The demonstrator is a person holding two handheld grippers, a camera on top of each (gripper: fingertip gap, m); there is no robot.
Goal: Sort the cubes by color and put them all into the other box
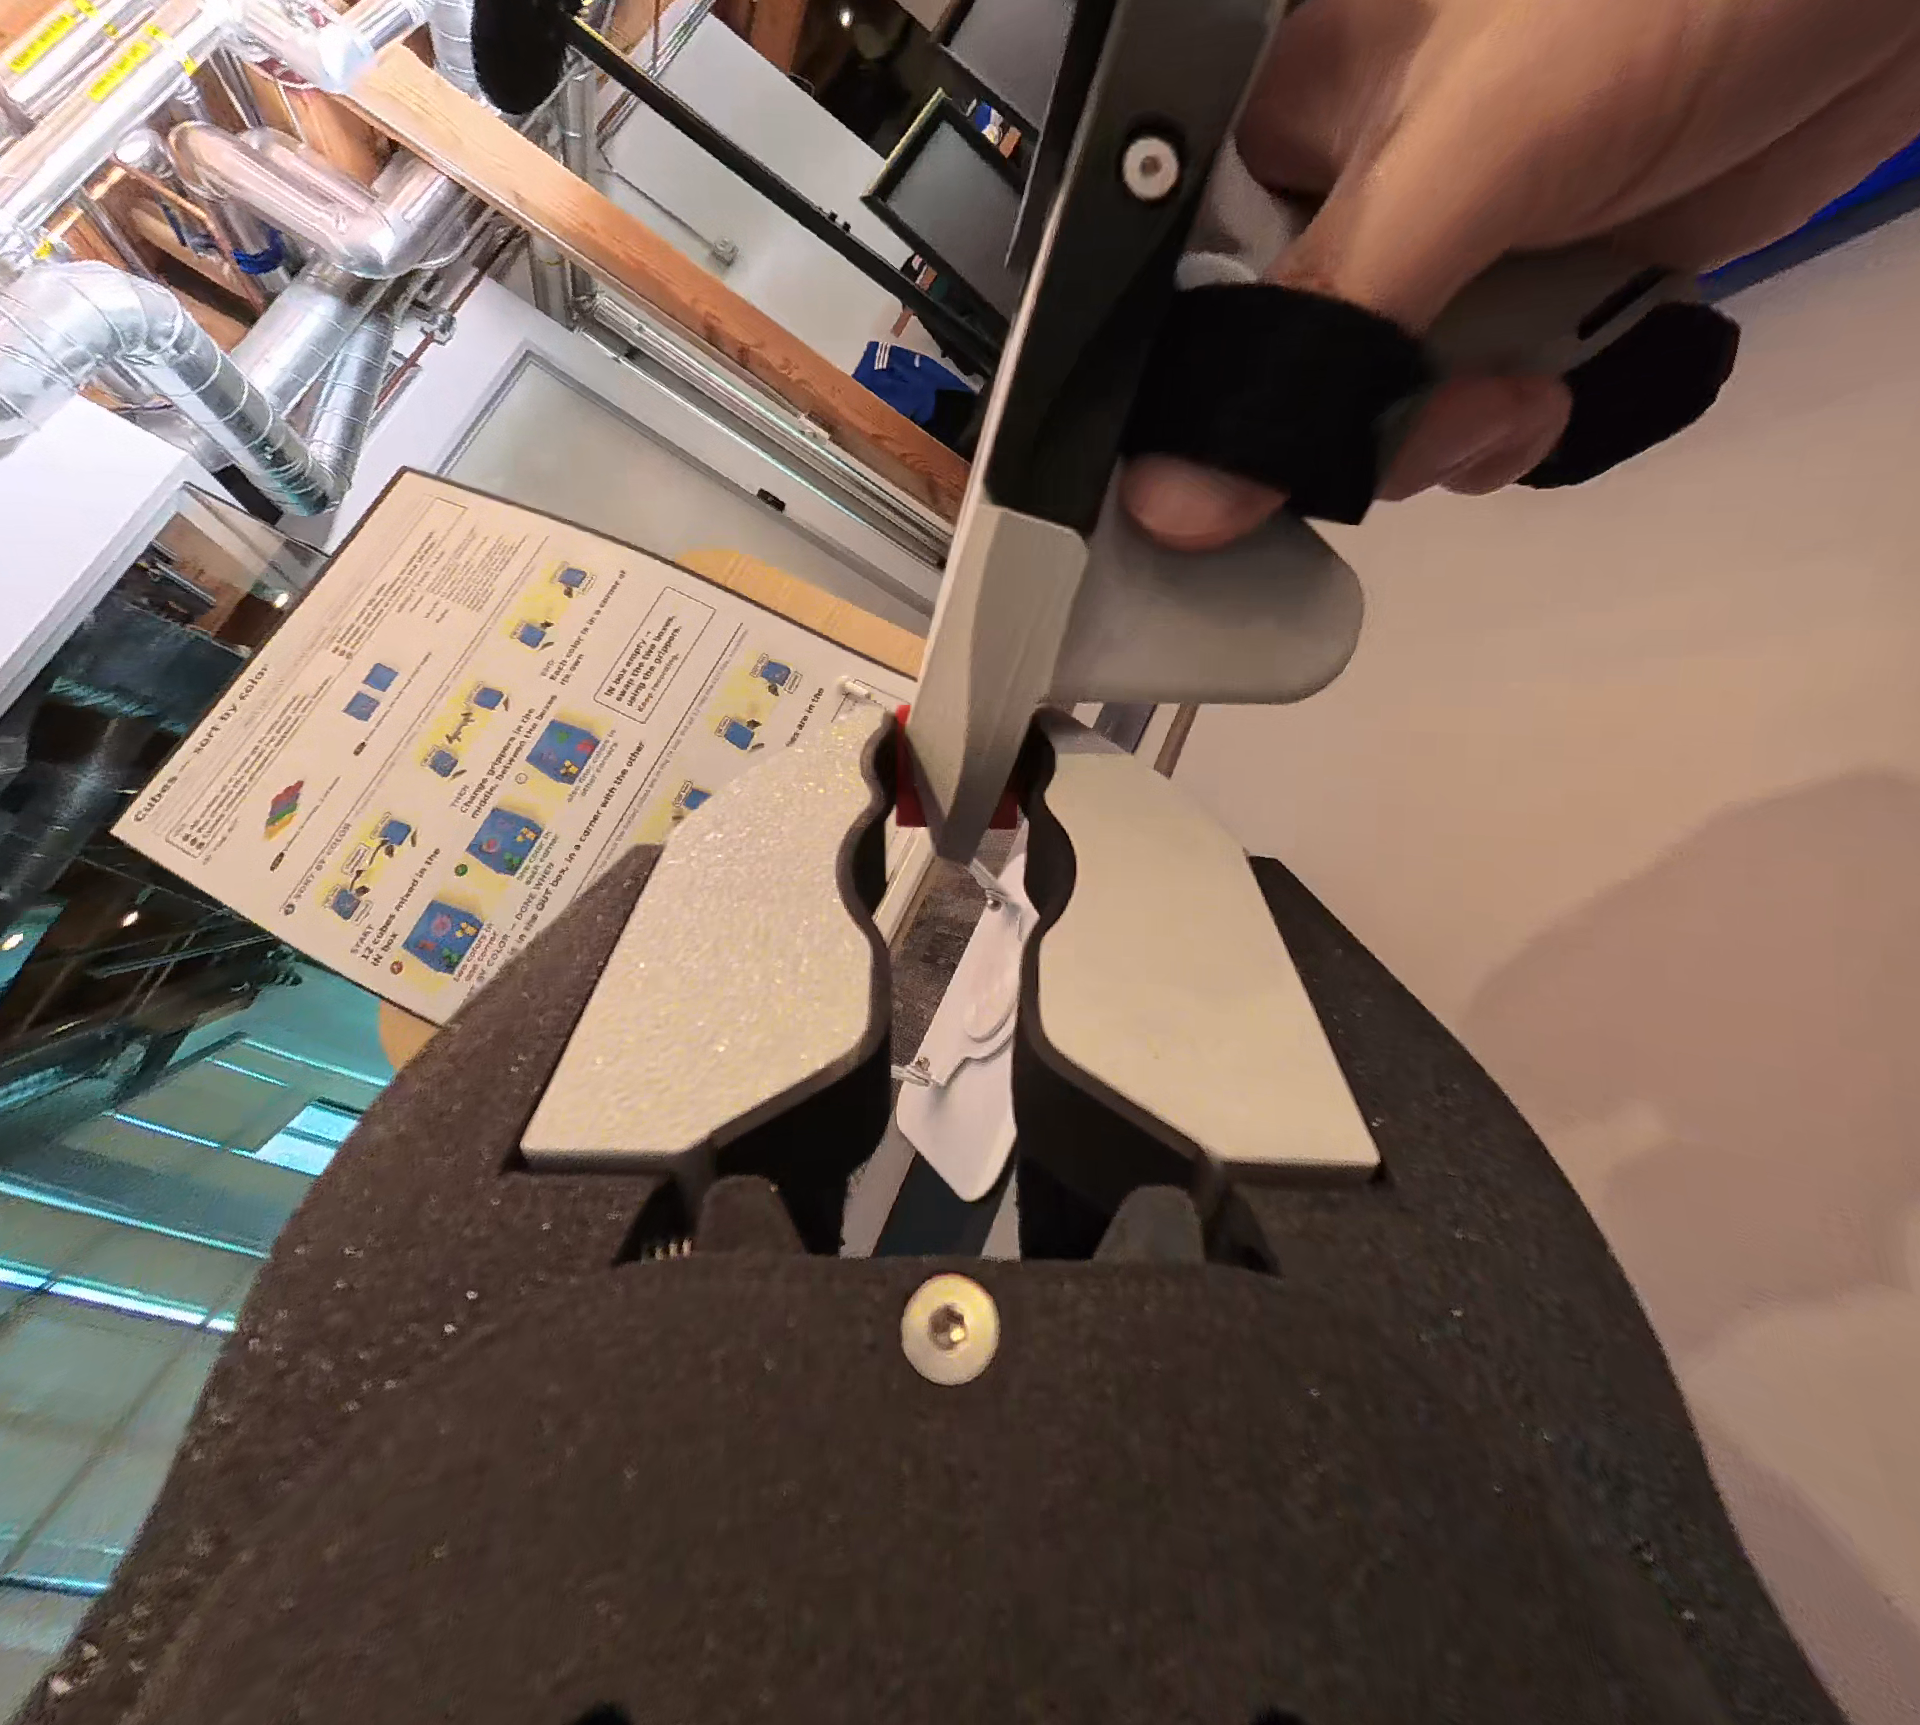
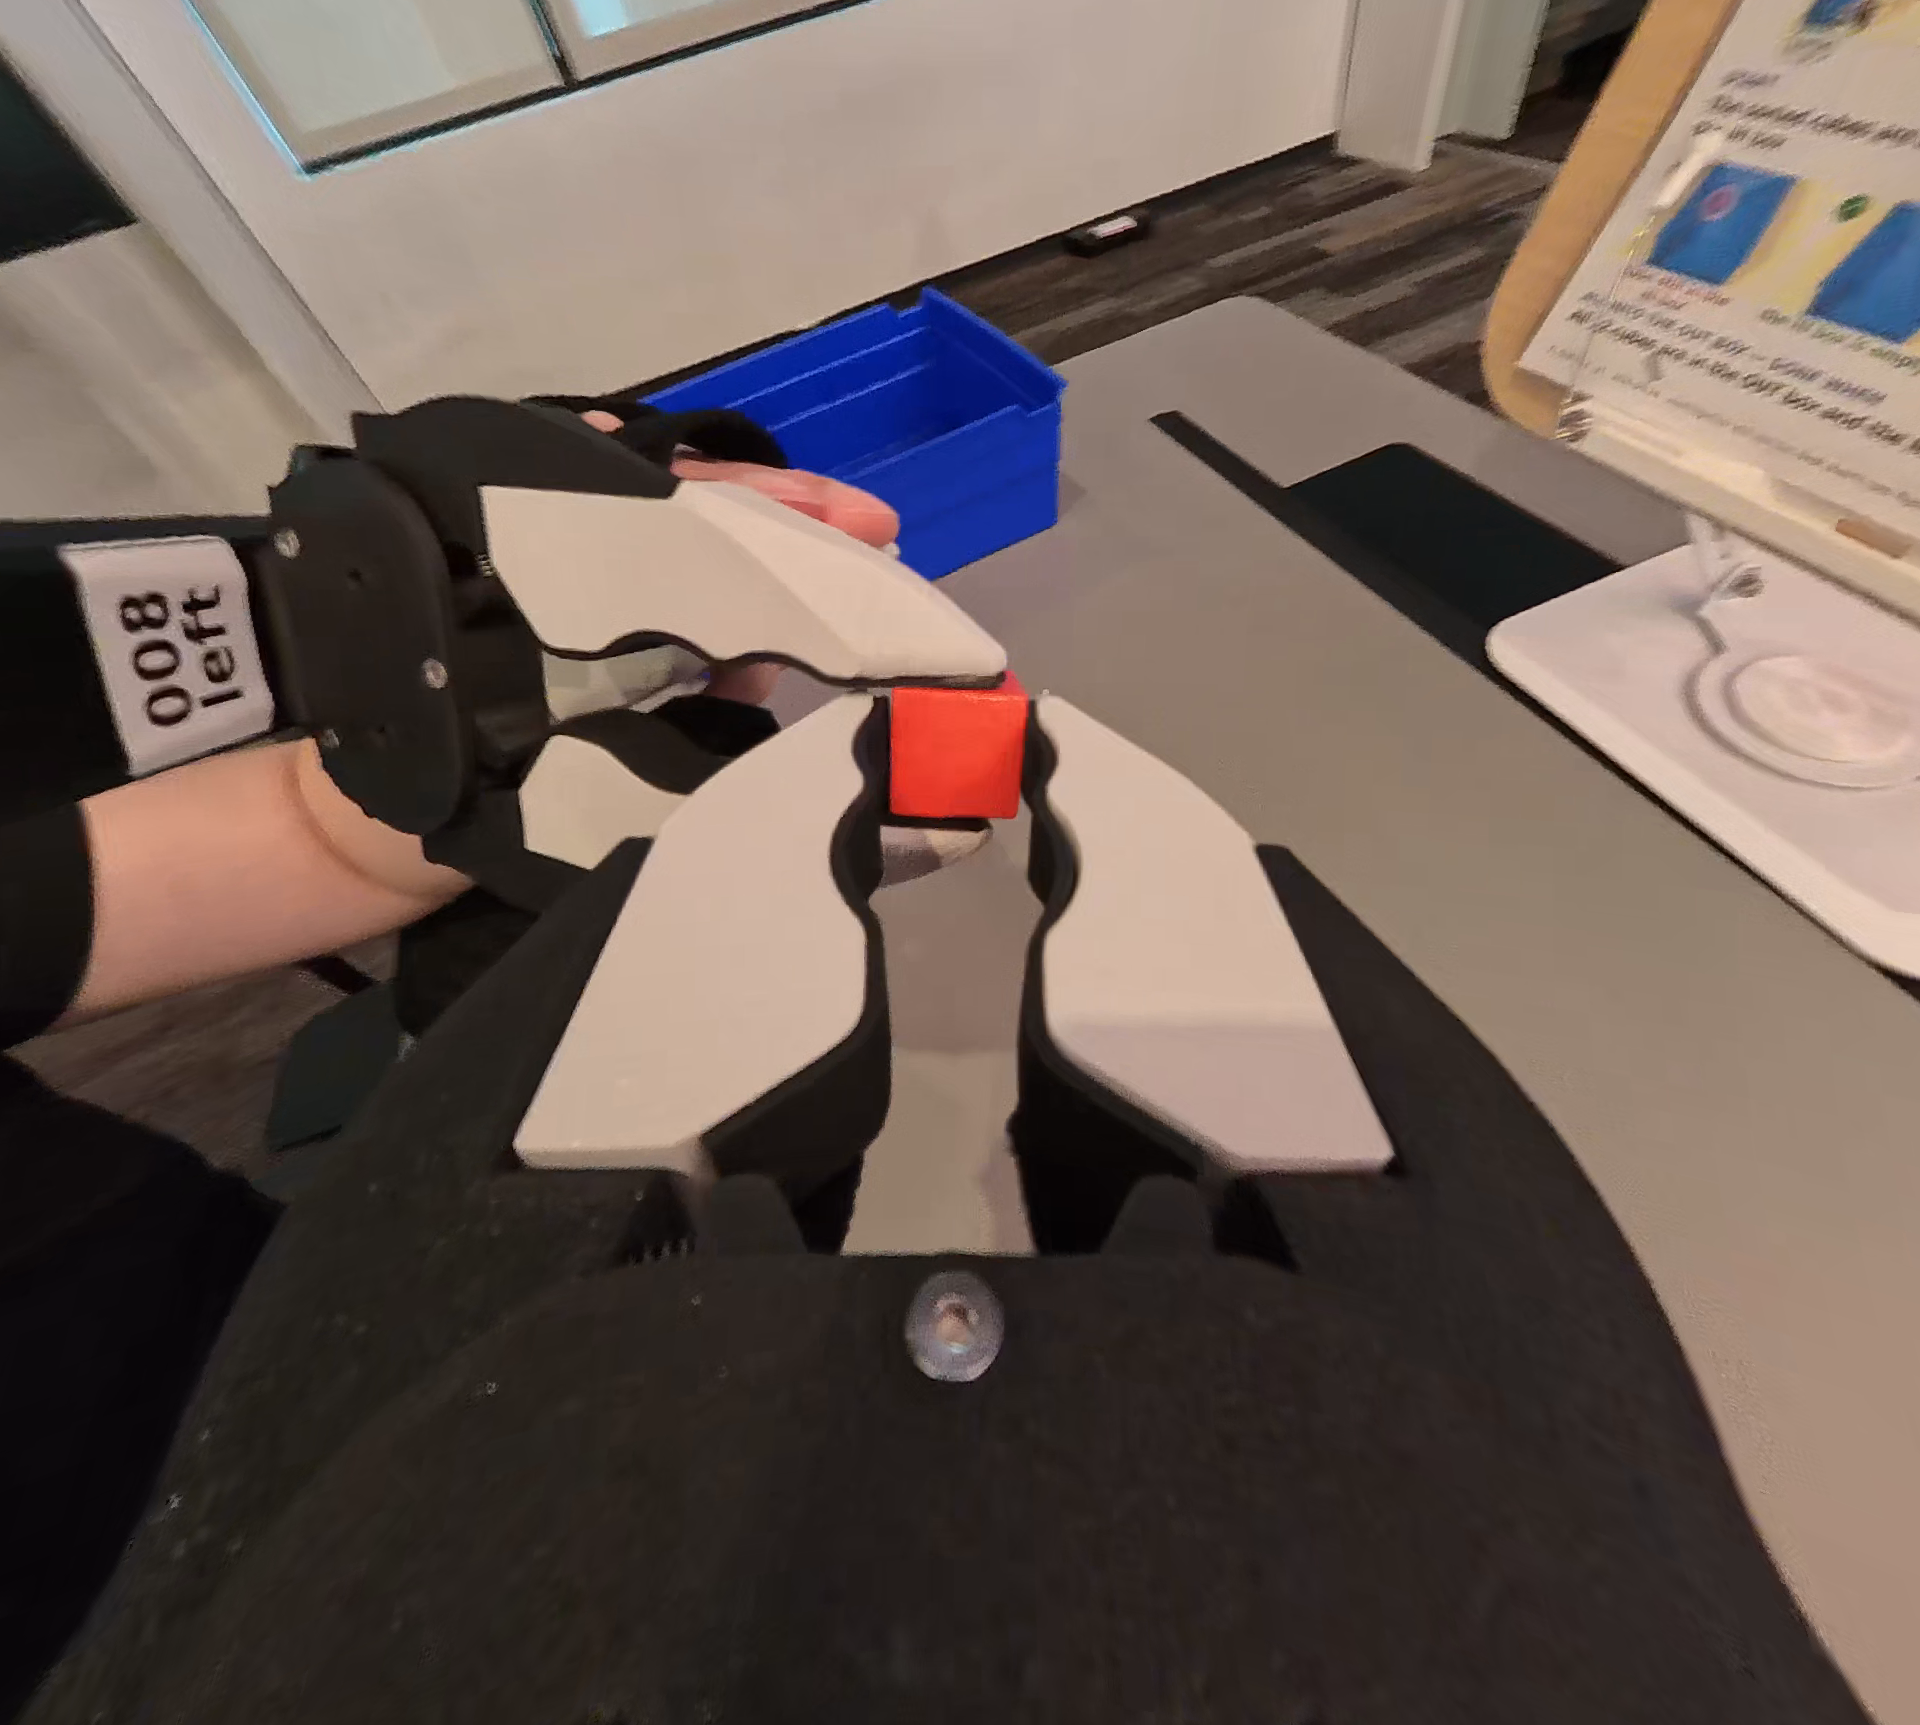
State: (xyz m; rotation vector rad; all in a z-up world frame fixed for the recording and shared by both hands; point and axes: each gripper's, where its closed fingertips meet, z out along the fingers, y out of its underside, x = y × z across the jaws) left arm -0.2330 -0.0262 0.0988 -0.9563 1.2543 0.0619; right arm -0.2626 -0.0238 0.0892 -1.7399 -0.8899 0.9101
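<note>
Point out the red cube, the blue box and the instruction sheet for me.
red cube [image 2: 956,753]: right wrist view, on its front face, between the fingers.
blue box [image 2: 935,480]: right wrist view, on its near outer wall.
instruction sheet [image 1: 499,740]: left wrist view, on the middle of the printed page.

The red cube [image 2: 954,756] looks like smooth matt plastic. The right gripper [image 2: 954,745] clamps it with pale fingers [image 2: 727,948] of a smooth matt finish, and its black body is rough and grainy, with one shiny metal screw. The left gripper [image 2: 940,756], also closed on the cube, has the same pale matt fingers; in its own view their surface looks finely grainy. Behind the cube the blue box [image 2: 935,428] is smooth plastic with a slight gloss. The table [image 2: 1299,740] under the cube is grey and matt. Right of the cube, a printed paper sheet [image 2: 1766,221] lies on a wooden board.
</note>
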